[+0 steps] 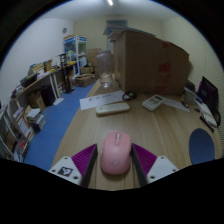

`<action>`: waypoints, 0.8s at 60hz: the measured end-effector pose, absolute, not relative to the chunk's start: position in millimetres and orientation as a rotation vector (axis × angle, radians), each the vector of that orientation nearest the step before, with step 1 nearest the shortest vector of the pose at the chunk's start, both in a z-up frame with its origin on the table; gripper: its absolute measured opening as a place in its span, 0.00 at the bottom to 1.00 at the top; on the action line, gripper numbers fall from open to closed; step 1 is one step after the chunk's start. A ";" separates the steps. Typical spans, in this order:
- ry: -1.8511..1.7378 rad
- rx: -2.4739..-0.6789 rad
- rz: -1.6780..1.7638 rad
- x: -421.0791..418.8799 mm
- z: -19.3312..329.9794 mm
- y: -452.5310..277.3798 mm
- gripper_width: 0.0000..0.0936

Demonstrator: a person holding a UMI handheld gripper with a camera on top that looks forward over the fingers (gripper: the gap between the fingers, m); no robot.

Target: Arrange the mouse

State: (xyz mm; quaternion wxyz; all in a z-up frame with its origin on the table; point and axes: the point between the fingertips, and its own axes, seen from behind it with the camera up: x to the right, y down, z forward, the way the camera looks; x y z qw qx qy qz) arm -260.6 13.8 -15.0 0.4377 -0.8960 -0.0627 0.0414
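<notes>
Wooden desk [150, 128]: one pink mouse [116, 153] between gripper [115, 162] fingers, pads beside its flanks; contact unclear. Gripper level, pointing forward.

A pale wood-grain bench [150, 125] carries everything here. Nearest on it lies a pink mouse [116, 154], resting flat on the wood between the two fingers of the claw [116, 163], with a gap showing at either side. Beyond it, toward the middle, sits a flat white keyboard-like slab [112, 108], and just beside that a small white device [153, 102] — what it is cannot be told. A large brown cardboard box [150, 60] stands at the far end. At one side edge lies a dark blue rounded mat [201, 145].
</notes>
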 end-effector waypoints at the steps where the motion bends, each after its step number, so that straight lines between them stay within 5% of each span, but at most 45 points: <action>1: -0.145 -2.225 0.094 -259.0 -15.1 15.7 0.75; 4: -0.122 -2.218 0.086 -257.5 -15.2 19.6 0.56; 15: -0.111 -2.330 0.088 -259.7 -17.5 11.7 0.37; 22: -0.192 -2.330 0.112 -276.1 7.2 -10.5 0.33; 30: -0.238 -2.101 0.161 -269.4 127.9 -6.0 0.33; 38: -0.159 -1.934 0.086 -162.4 229.2 3.2 0.33; 42: -0.117 -1.908 0.010 -90.5 245.2 9.0 0.33; 48: -0.071 -1.983 -0.049 7.9 198.7 5.7 0.33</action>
